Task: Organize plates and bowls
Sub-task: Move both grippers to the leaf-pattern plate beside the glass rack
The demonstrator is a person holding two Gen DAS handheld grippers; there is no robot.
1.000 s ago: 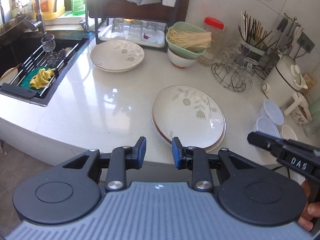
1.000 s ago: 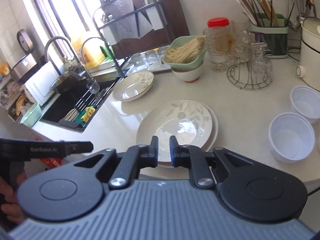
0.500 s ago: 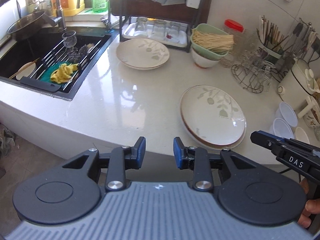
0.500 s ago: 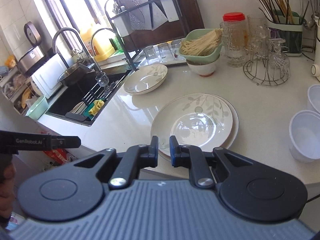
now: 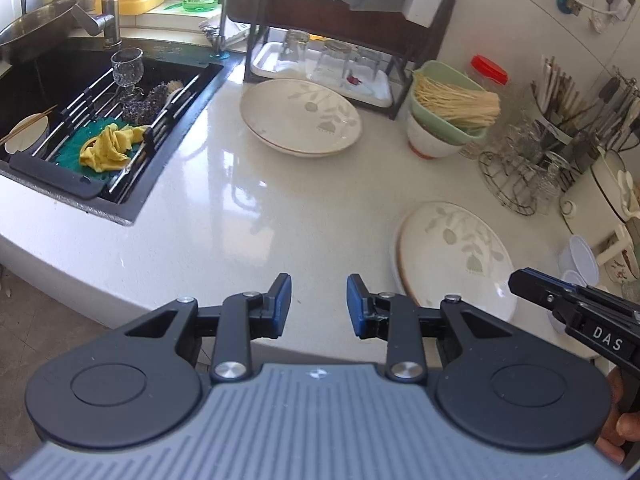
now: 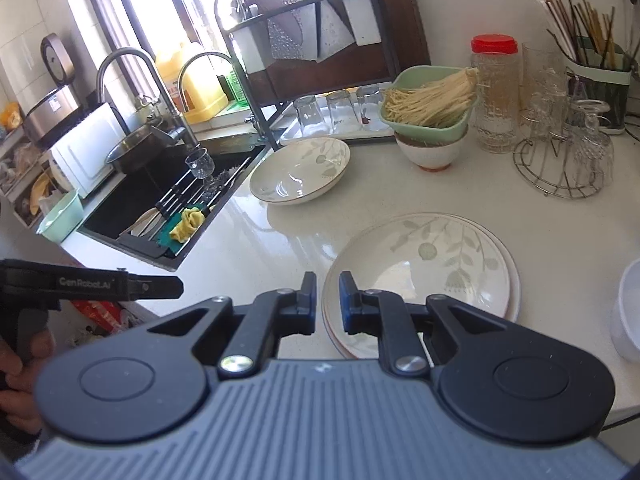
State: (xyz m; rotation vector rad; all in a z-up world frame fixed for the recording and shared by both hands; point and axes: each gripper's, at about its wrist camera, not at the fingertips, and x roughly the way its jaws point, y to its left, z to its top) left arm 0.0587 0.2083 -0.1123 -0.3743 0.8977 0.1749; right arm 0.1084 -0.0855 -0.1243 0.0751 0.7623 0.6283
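Both tongs have slid left: stacked plates point(image 5: 456, 256) lie right of the parted, empty left tongs point(image 5: 319, 304), ahead of the closed right tongs point(image 6: 327, 300).

Home kitchen: sink point(image 5: 72, 80) w/ taps, dish rack point(image 6: 320, 40), worktop point(image 5: 240, 208) crockery.

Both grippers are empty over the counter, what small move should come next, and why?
Probably bring the left gripper forward to the near rim of the stacked flat plates. Its jaws stand apart with nothing between them; the right gripper is nearly shut; the deep plate lies farther off.
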